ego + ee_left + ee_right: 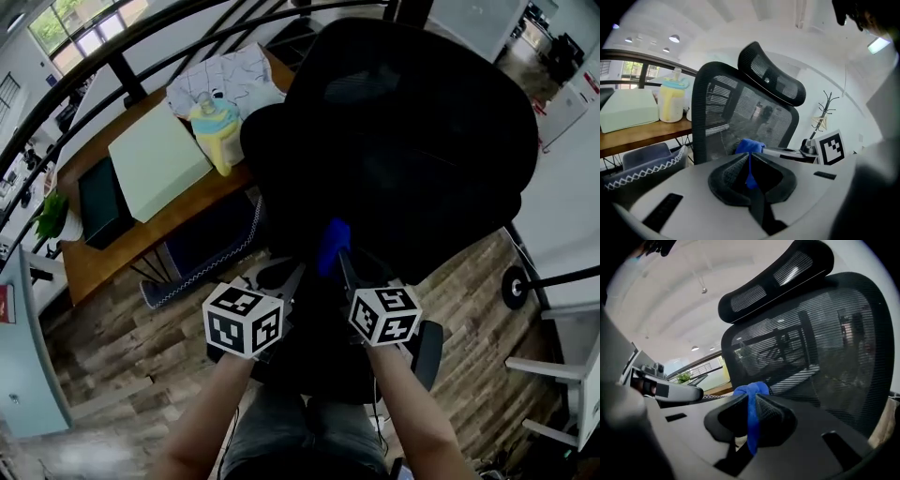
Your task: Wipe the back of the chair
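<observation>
The person stands behind a black mesh chair (412, 141) and holds both grippers close together at the lower part of its back. A blue cloth (333, 246) is bunched between them. The left gripper (750, 158) has its fingers closed on one fold of the cloth, which shows as a thin blue strip pinched between the pads. The right gripper (751, 404) is clamped on the cloth in the same way, with a blue wad bulging out past its tips. The cloth sits right up against the mesh of the chair back, below the headrest (773, 77); whether it actually presses on the mesh cannot be told. Beyond the chair is a wooden surface (98, 262) carrying a pale green box (157, 164) and a yellow bottle with a blue lid (214, 127), near a patterned cloth (230, 75). The floor (122, 347) is wood plank.
</observation>
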### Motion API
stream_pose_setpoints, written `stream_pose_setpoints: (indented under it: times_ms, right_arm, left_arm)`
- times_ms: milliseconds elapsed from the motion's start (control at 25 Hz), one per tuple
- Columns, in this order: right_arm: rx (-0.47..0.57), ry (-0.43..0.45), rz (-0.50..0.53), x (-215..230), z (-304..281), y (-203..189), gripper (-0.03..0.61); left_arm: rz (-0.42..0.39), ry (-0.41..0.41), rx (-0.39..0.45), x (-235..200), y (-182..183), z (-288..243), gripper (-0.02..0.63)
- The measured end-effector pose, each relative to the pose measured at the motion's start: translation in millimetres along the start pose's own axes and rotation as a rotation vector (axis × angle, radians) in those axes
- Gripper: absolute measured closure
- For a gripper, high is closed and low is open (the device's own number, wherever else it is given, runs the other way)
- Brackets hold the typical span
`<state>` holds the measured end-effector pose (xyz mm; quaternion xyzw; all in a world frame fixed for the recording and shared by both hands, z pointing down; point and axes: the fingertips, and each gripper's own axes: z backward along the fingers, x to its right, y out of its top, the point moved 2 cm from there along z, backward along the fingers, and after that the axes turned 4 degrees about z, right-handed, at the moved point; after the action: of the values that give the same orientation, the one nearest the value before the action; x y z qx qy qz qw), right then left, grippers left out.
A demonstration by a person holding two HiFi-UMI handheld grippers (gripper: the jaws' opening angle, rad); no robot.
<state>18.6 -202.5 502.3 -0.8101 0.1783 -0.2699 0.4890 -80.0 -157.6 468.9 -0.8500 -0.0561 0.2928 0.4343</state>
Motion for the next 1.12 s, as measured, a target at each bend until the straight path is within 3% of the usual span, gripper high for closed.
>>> stream_pose_setpoints:
  times_ms: [480,760,1120]
  right_arm:
    - [-0.096,0.133,0.015,-54.5,-94.9,-25.1,0.515]
    - [-0.142,0.110,0.019,-47.7,-120.8,-38.9,0.515]
    - [-0.146,0.014,0.015,-2.9,-98.1,-50.3,0.515]
  left_arm:
    - [0.092,0.116,0.047,-56.8,-2.2,39.0,0.588]
    - [0.103,0.125,0.040,-64.5,-4.8,33.3,0.588]
    - [0.075,0.077,0.012,-47.7,-4.8,2.9,0.588]
